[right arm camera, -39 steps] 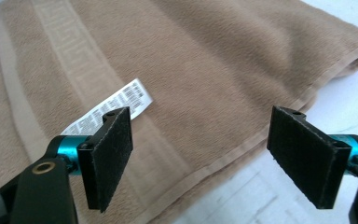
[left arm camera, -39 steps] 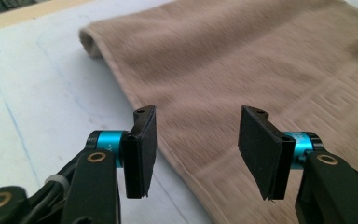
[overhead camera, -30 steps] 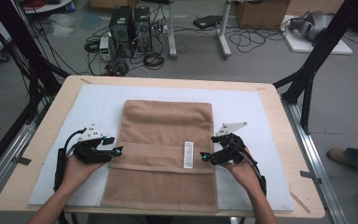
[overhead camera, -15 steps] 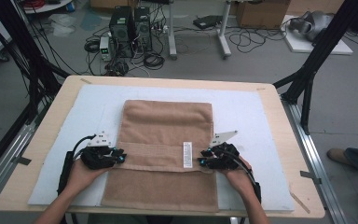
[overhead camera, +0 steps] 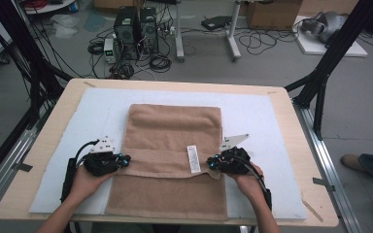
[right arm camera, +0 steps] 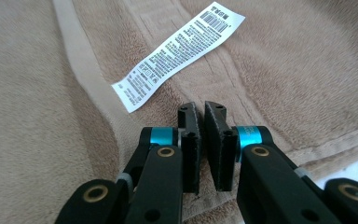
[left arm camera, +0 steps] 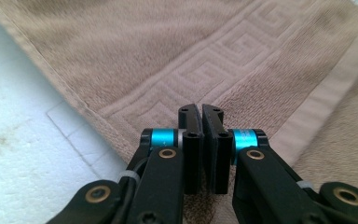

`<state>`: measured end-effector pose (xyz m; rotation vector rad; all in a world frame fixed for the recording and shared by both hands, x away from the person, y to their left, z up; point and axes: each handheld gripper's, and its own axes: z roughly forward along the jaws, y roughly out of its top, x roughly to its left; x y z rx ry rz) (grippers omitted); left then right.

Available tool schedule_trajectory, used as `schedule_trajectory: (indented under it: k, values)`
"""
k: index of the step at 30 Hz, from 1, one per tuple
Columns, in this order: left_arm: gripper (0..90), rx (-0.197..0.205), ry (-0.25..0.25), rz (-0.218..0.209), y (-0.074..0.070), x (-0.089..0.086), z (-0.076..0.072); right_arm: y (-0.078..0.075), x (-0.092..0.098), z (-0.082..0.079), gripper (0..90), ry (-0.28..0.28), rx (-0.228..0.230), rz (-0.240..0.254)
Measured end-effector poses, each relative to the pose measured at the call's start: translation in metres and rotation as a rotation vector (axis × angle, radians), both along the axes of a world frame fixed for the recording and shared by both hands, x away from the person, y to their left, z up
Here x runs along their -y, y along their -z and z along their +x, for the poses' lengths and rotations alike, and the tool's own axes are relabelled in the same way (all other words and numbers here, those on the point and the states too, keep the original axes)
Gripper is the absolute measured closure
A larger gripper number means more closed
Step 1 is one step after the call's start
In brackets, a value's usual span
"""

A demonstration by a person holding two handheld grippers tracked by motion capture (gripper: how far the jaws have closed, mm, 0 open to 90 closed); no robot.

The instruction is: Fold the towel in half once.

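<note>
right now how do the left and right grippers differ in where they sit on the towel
The left gripper sits at the towel's left edge, beside the bare white mat; the right gripper sits at the right edge, close to the white care label. The left gripper's view looks along the key-pattern band; the right one's looks toward the label. Both have just been closing and now stand shut at the folded hem.

Towel [overhead camera: 175, 131] tan, woven key-pattern border; label [overhead camera: 193, 158] white, black print; mat [overhead camera: 262, 116] white; fingers [left arm camera: 192, 140] black, blue collars.
</note>
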<state>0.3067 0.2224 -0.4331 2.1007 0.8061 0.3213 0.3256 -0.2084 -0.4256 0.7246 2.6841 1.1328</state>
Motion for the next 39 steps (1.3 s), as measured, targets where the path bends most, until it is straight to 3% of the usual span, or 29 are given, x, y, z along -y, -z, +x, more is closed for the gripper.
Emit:
schedule_trajectory:
  k: [5, 9, 19, 26, 29, 31, 32, 34, 39]
  values:
    - [86.4, 0.03, 0.007, -0.032, -0.014, -0.004, -0.007, -0.011, 0.003, -0.003, 84.8, -0.028, -0.003, 0.012]
    - [86.4, 0.031, 0.018, -0.067, -0.021, -0.008, -0.015, -0.017, 0.008, -0.008, 84.7, -0.046, -0.006, 0.037]
    - [86.4, 0.084, 0.058, -0.073, -0.05, -0.01, -0.034, -0.044, 0.014, -0.022, 84.4, -0.097, 0.028, 0.068]
    - [86.4, 0.106, 0.099, -0.091, -0.066, -0.014, -0.064, -0.062, 0.018, -0.045, 84.4, -0.155, 0.049, 0.073]
    - [83.8, 0.079, 0.143, -0.104, -0.063, -0.017, -0.081, -0.066, 0.019, -0.06, 79.0, -0.22, 0.05, 0.073]
    - [69.9, 0.056, 0.151, -0.111, -0.057, -0.02, -0.087, -0.063, 0.021, -0.065, 70.4, -0.245, 0.025, 0.093]
    - [68.0, 0.049, 0.146, -0.109, -0.054, -0.021, -0.087, -0.061, 0.023, -0.065, 67.4, -0.228, 0.022, 0.091]
    - [64.0, 0.035, 0.129, -0.098, -0.047, -0.021, -0.082, -0.054, 0.025, -0.06, 64.7, -0.194, -0.003, 0.086]
    - [62.7, 0.038, 0.097, -0.072, -0.031, -0.014, -0.062, -0.035, 0.016, -0.051, 59.9, -0.179, -0.027, 0.058]
